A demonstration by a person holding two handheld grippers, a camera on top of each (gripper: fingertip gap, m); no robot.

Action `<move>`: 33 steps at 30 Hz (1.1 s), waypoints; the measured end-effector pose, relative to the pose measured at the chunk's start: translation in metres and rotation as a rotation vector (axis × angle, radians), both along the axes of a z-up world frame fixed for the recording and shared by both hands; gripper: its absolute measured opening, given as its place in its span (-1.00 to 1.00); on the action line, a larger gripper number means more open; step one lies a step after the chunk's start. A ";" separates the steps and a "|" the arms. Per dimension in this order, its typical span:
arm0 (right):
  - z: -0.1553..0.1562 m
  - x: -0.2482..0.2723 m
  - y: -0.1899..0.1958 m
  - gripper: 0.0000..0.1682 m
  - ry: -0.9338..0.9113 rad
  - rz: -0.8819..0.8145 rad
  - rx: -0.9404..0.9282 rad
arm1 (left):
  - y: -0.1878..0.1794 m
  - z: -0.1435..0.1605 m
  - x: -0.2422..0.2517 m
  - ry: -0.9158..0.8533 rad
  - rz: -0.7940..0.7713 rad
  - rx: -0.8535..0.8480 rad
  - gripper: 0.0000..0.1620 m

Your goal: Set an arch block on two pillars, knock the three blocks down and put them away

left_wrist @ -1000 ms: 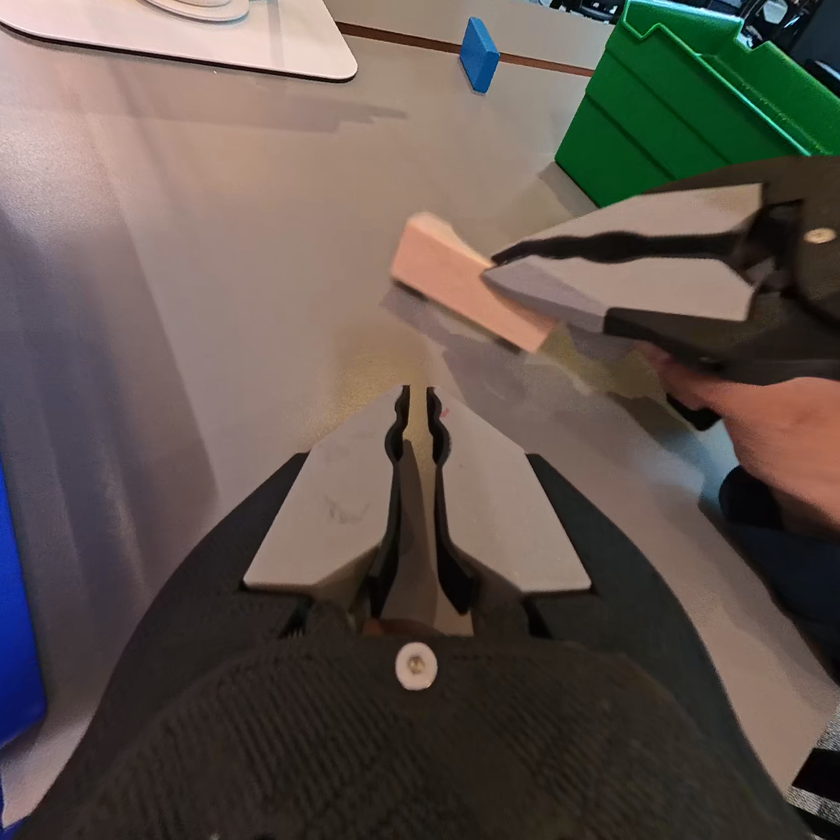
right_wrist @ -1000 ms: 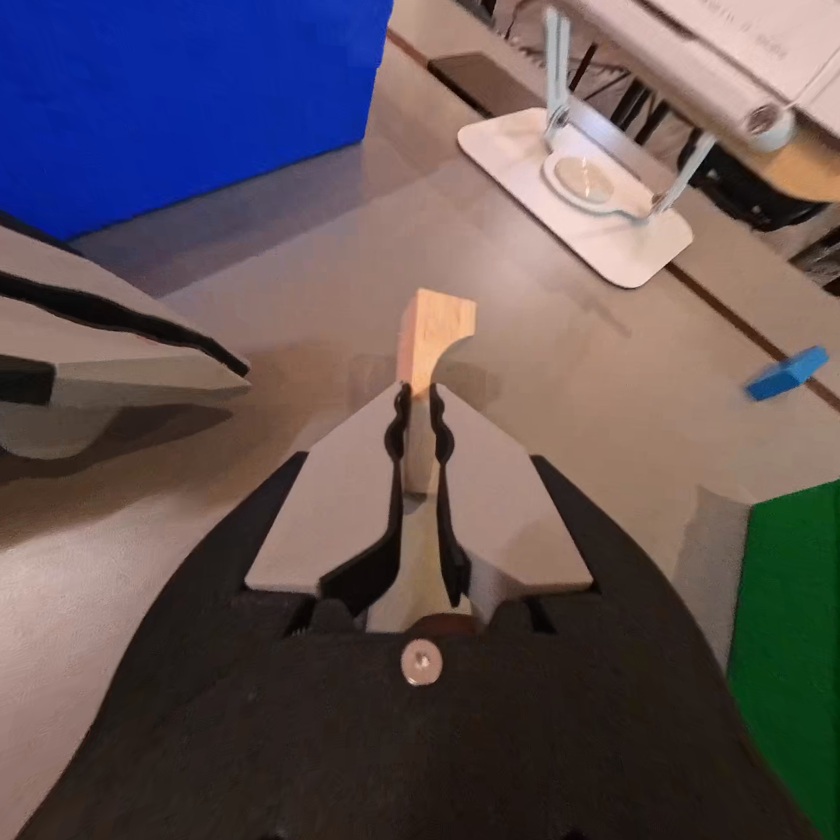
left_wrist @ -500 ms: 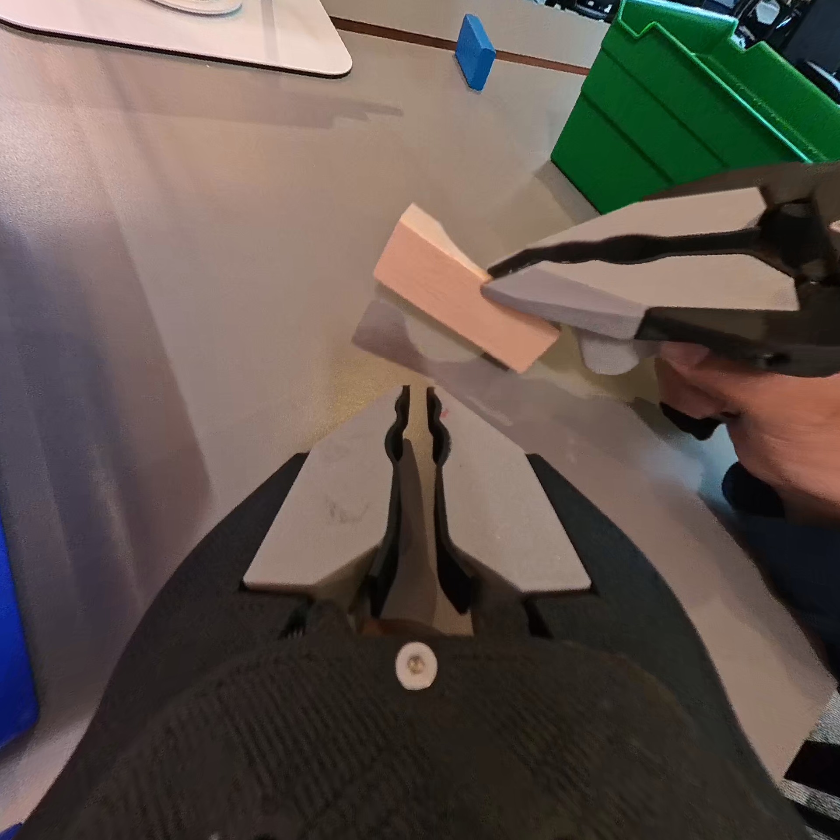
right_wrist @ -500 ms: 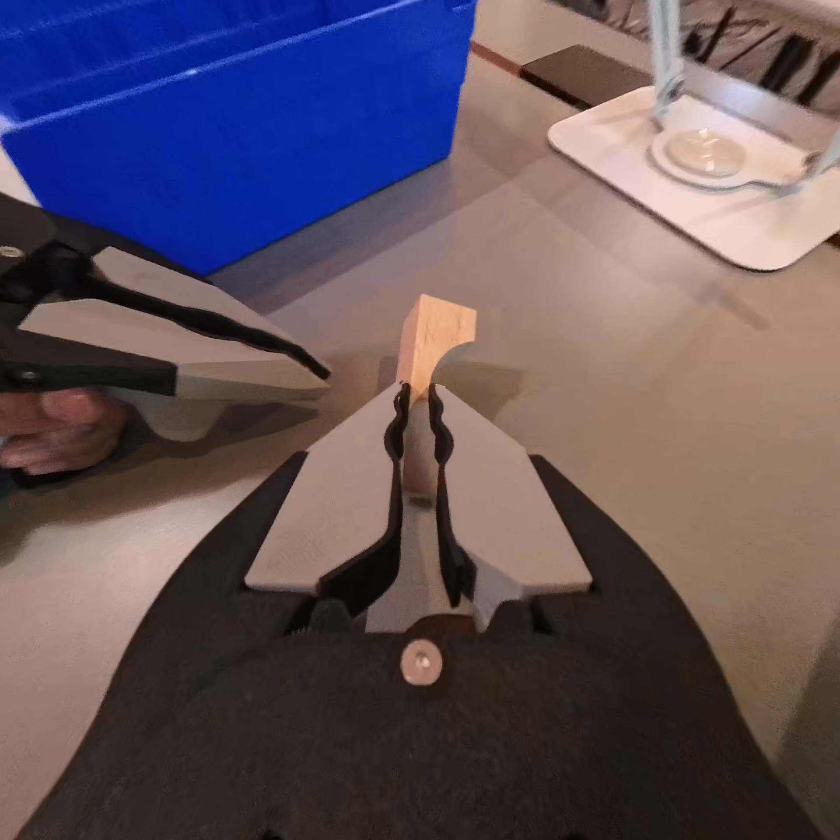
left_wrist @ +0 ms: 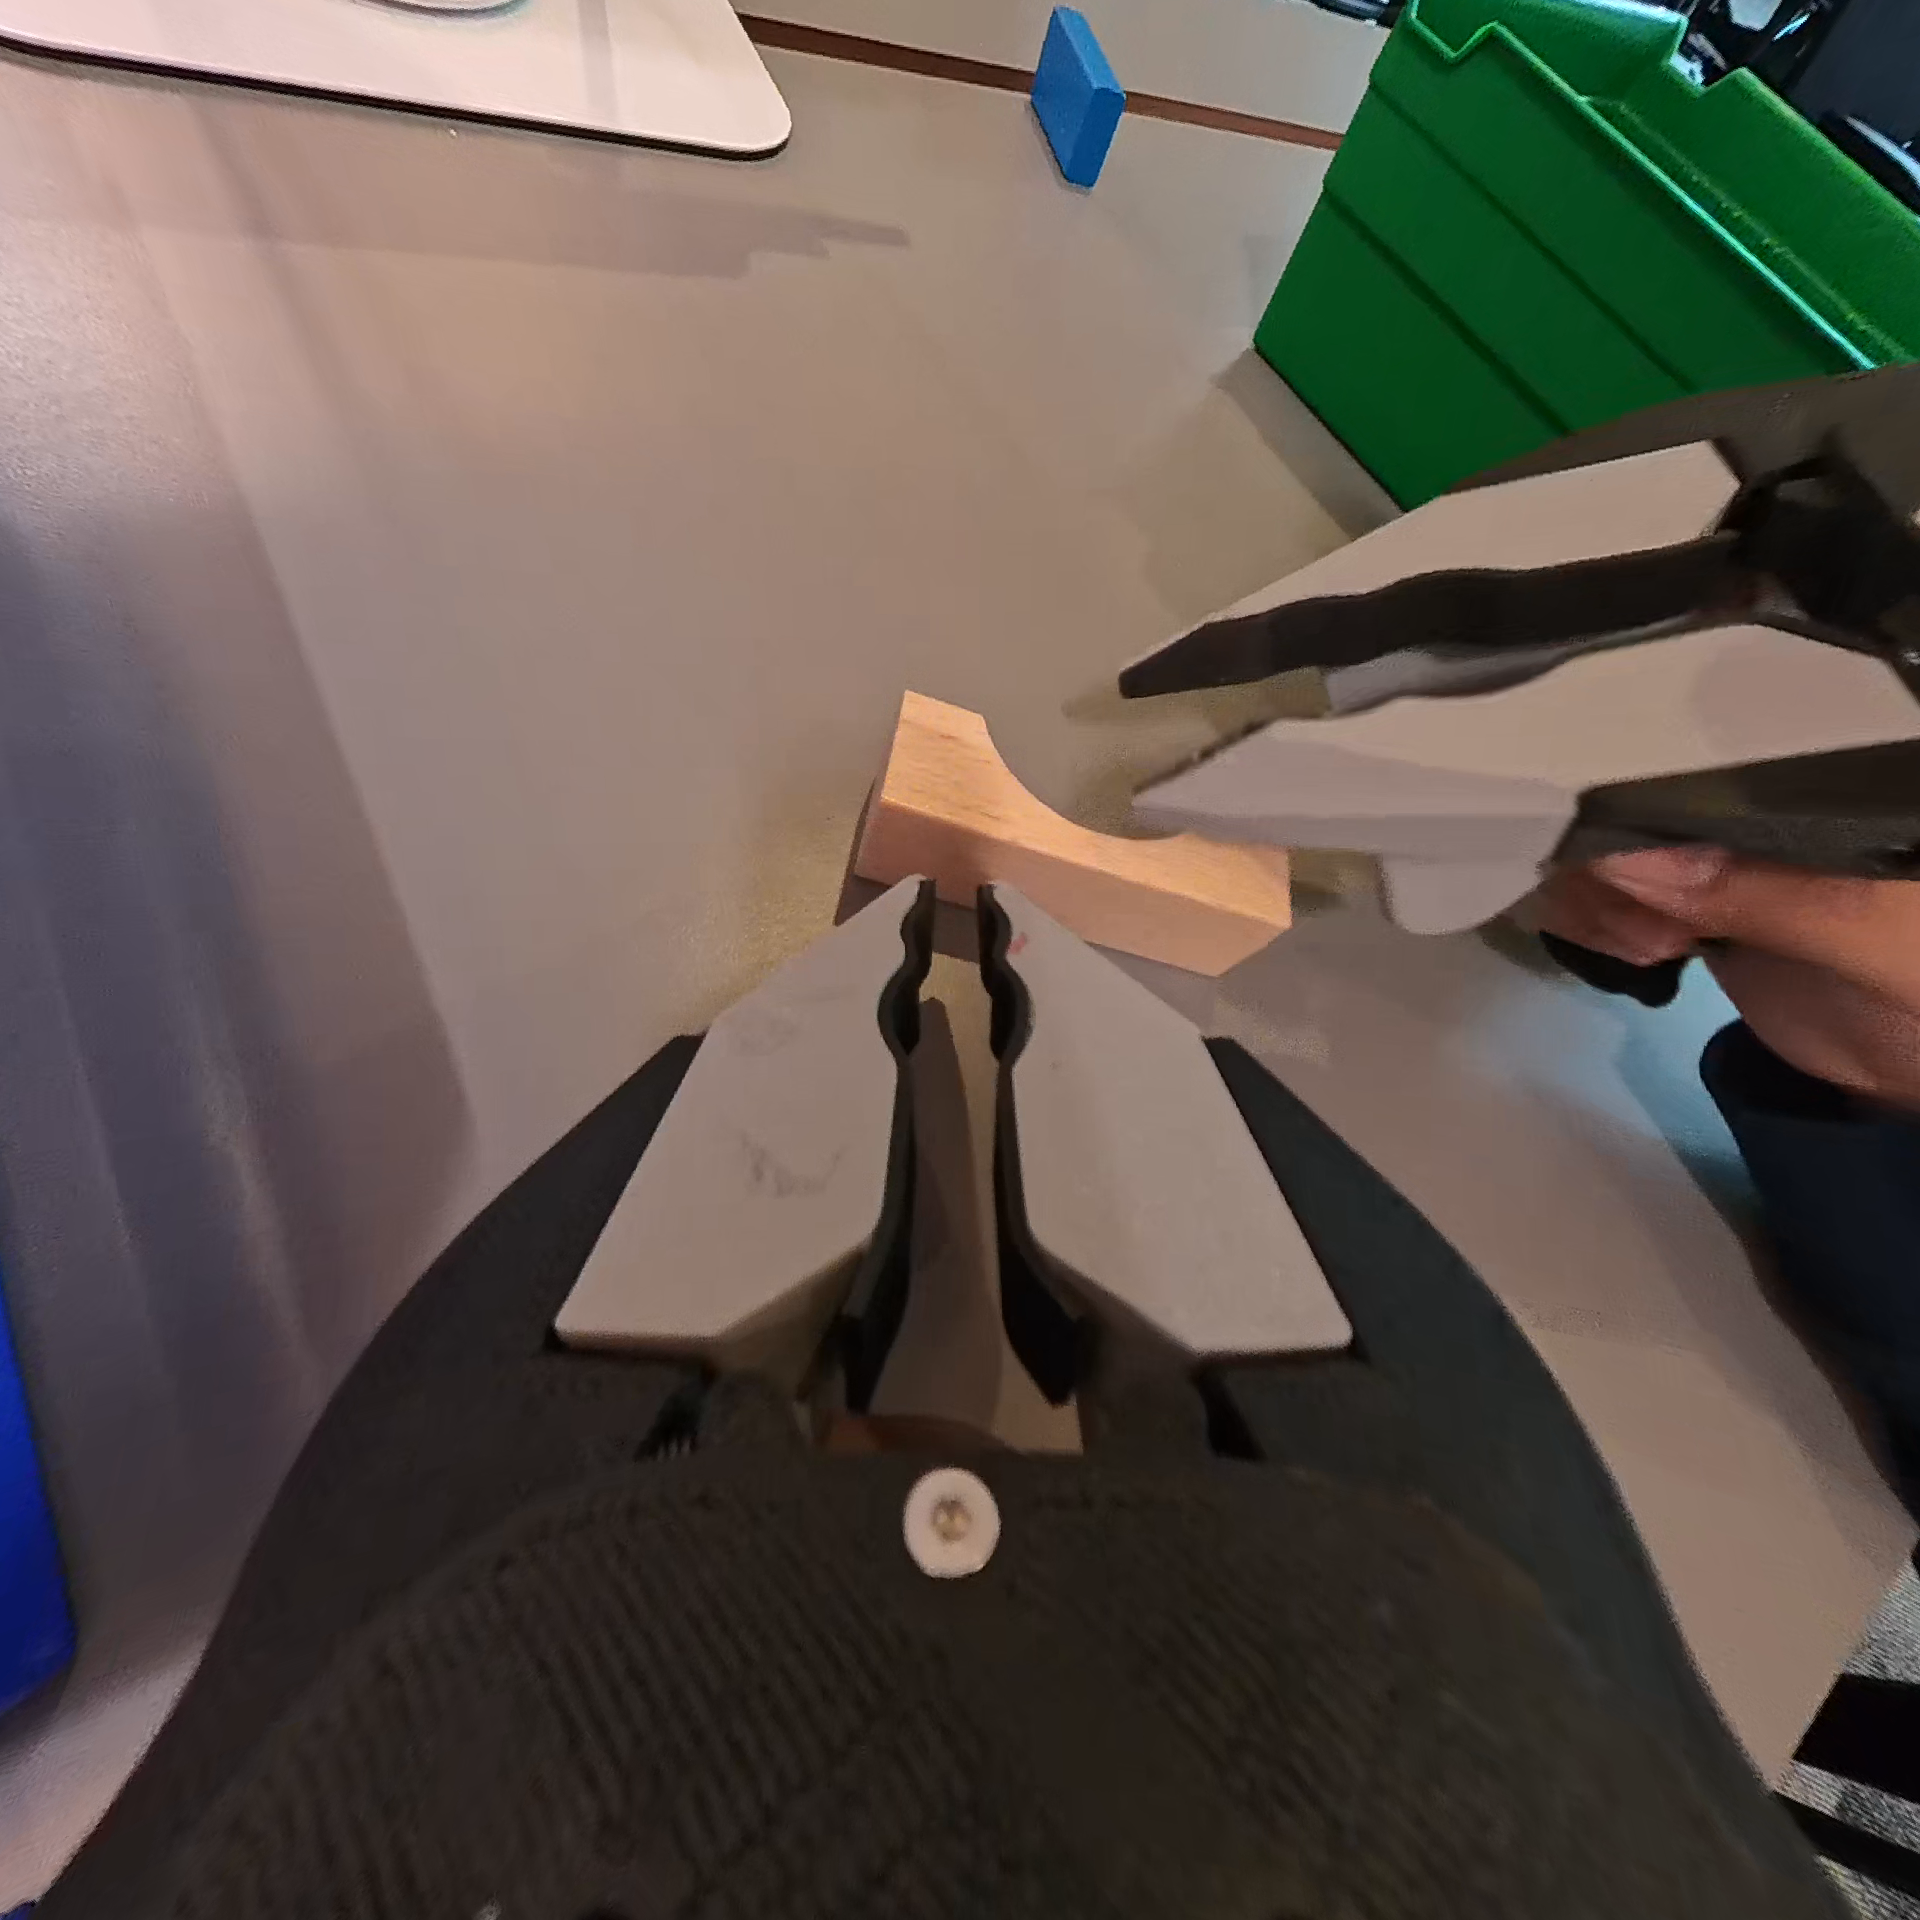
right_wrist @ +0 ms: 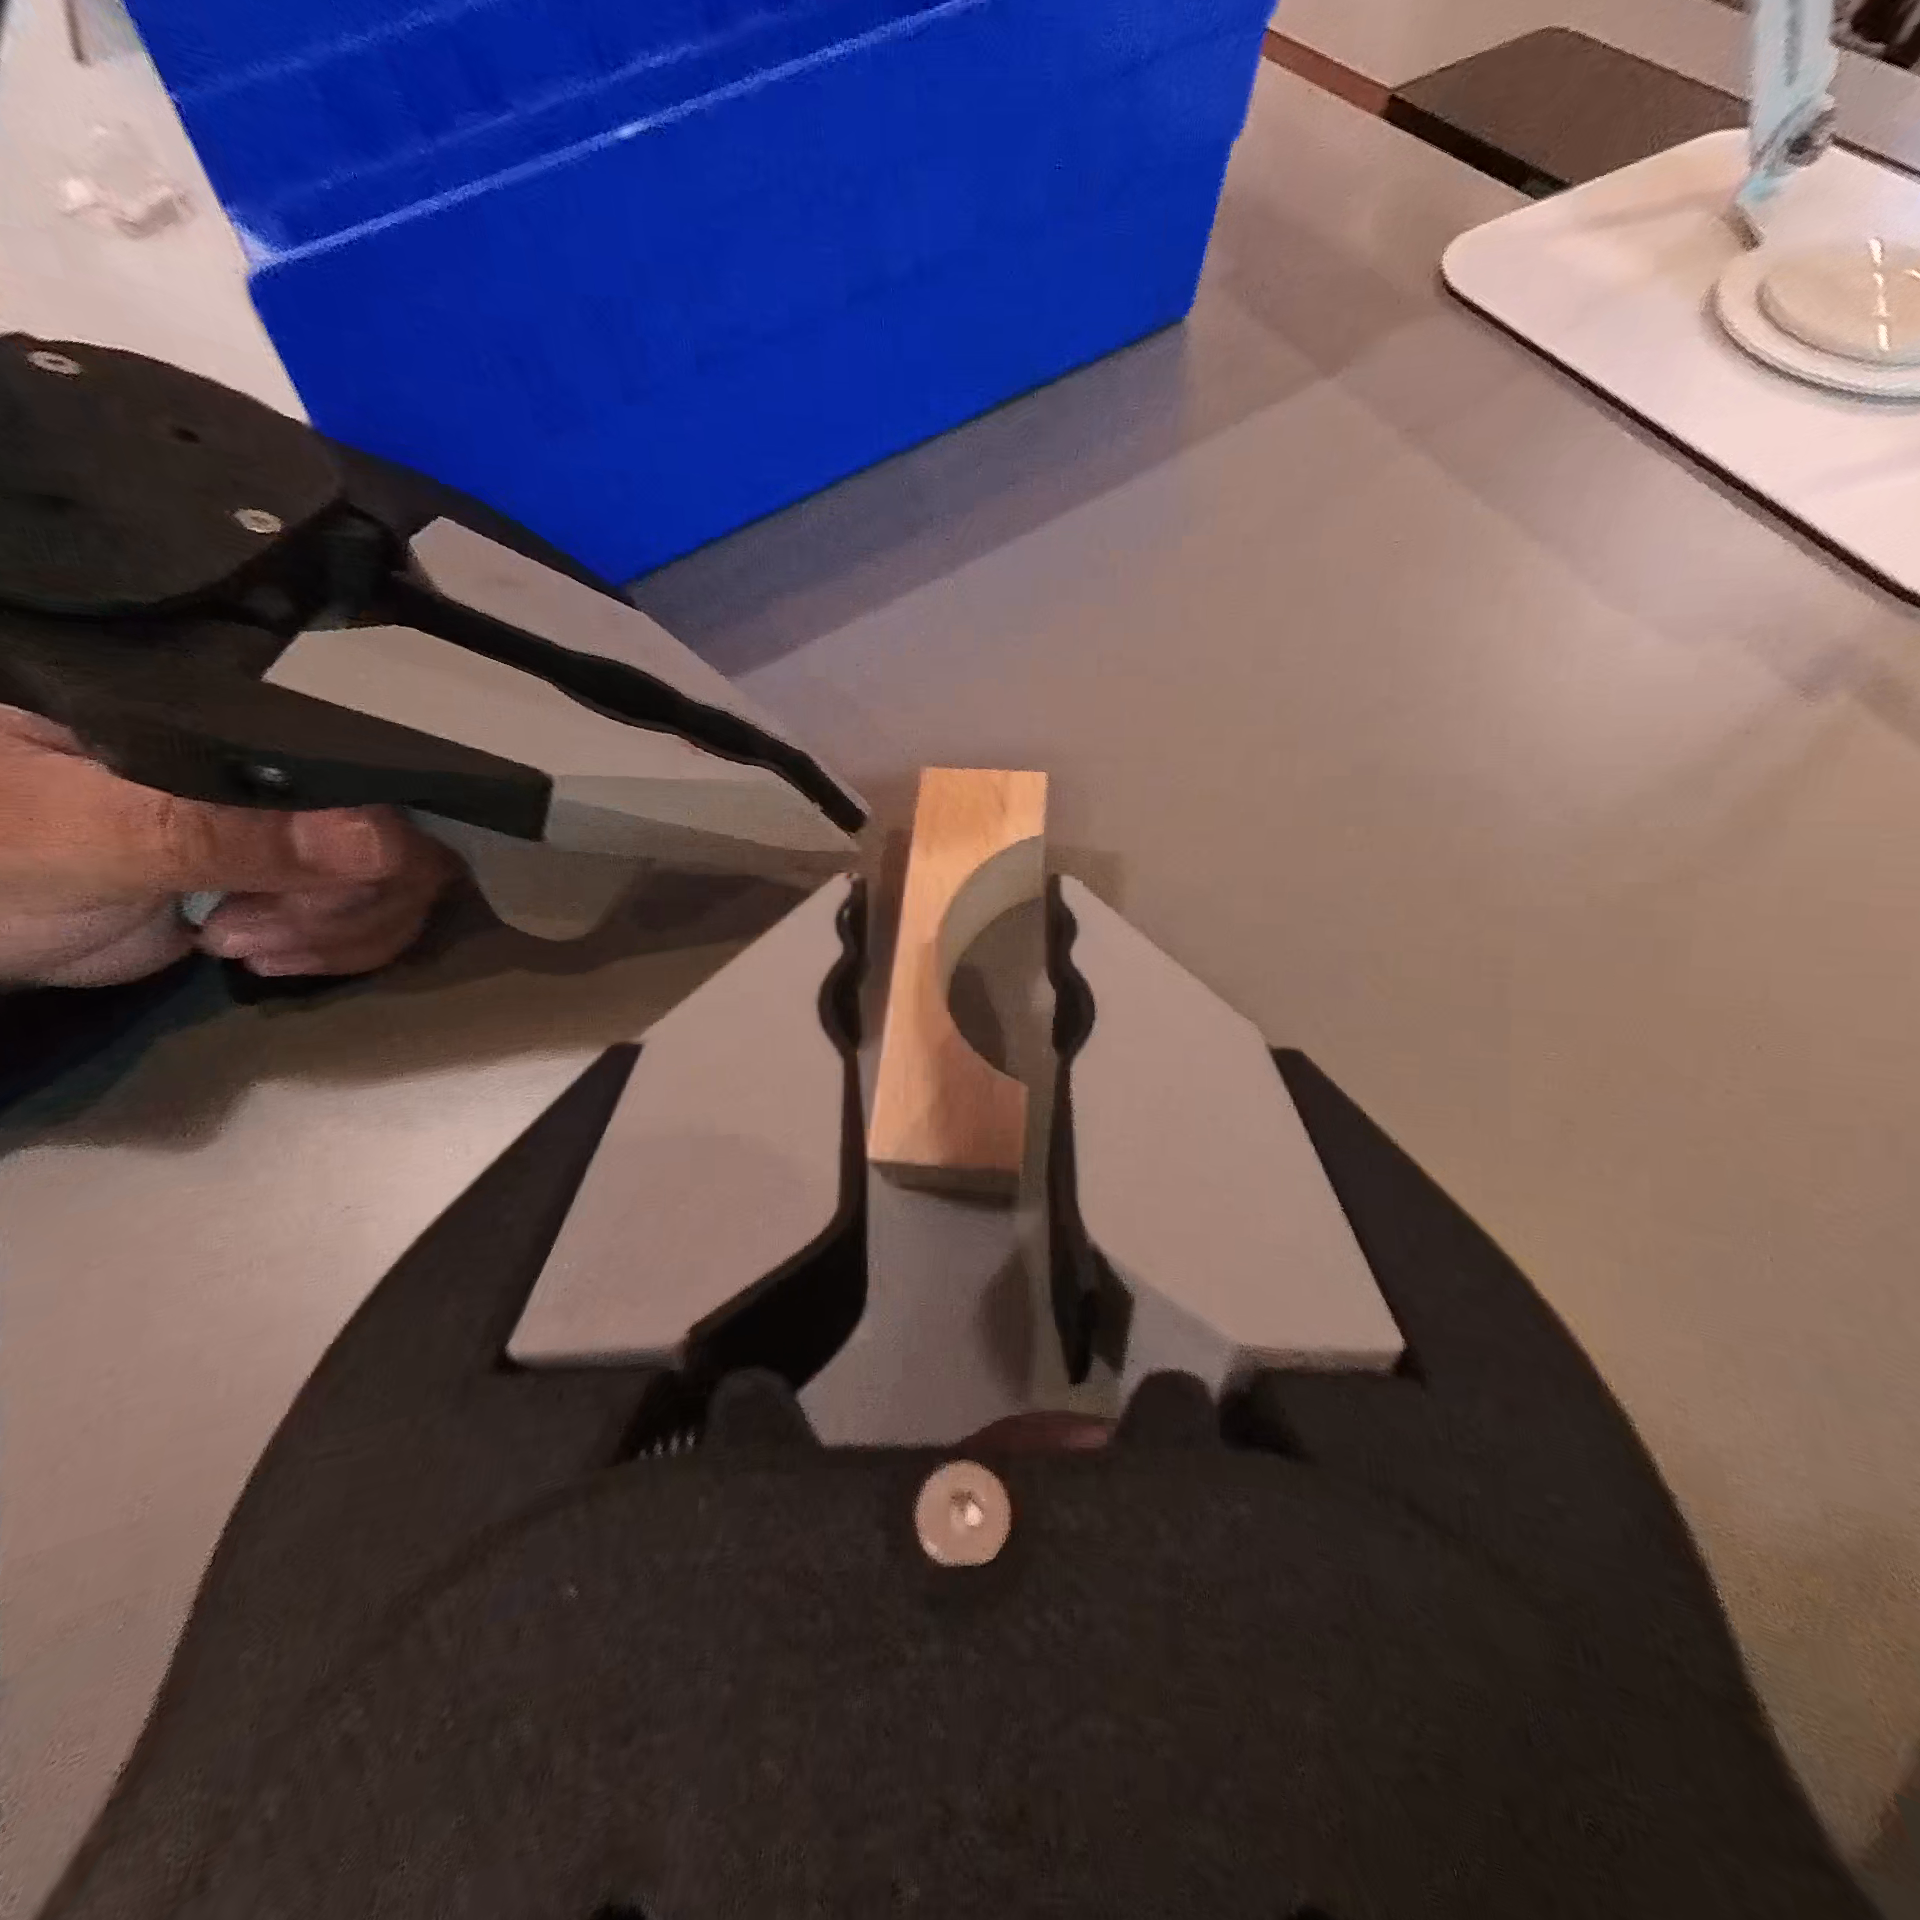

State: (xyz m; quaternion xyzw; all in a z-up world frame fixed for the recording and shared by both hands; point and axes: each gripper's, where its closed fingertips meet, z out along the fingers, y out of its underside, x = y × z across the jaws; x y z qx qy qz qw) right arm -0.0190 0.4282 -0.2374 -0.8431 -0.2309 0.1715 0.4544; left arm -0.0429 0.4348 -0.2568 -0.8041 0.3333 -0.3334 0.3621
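A wooden arch block (left_wrist: 1049, 852) lies flat on the grey table, its curved cut-out facing away from my left gripper. My left gripper (left_wrist: 951, 894) is shut with nothing between its pads, its tips just short of the block's near long side. It also shows in the right wrist view (right_wrist: 831, 831), to the left of the block. My right gripper (right_wrist: 956, 894) is open around the arch block (right_wrist: 935, 987), which lies between its fingers with a gap to the left pad. In the left wrist view my right gripper (left_wrist: 1132, 748) comes in from the right over the block's end. No pillars are in view.
A blue bin (right_wrist: 727, 260) stands beyond the block in the right wrist view. A green bin (left_wrist: 1558, 260) is at the far right. A small blue block (left_wrist: 1077, 94) lies far back. A white base plate (left_wrist: 468, 62) sits at the back left. The table's edge runs along the right. Less than 4 cm separates the two grippers' tips.
My right gripper brought the arch block down to the table, opened and let it go; the block now lies flat. My left gripper stayed shut and moved closer to the block.
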 end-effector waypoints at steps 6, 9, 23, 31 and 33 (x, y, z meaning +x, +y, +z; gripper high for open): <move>-0.045 -0.004 -0.004 -0.64 -0.286 0.049 -0.104 | 0.000 0.000 0.000 0.001 0.001 0.001 -0.93; -0.045 -0.015 -0.007 -0.81 -0.291 0.086 -0.111 | 0.000 0.000 0.000 0.005 0.000 0.002 -0.93; 0.015 0.006 0.008 -0.82 -0.128 -0.074 0.118 | 0.000 0.000 0.000 0.000 0.003 0.000 -0.94; 0.090 0.026 -0.002 -0.82 -0.206 -0.244 0.502 | 0.000 0.000 0.000 -0.003 0.001 -0.001 -0.95; 0.109 0.034 -0.013 -0.82 -0.206 -0.275 0.572 | 0.000 0.001 0.000 -0.004 -0.001 -0.001 -0.95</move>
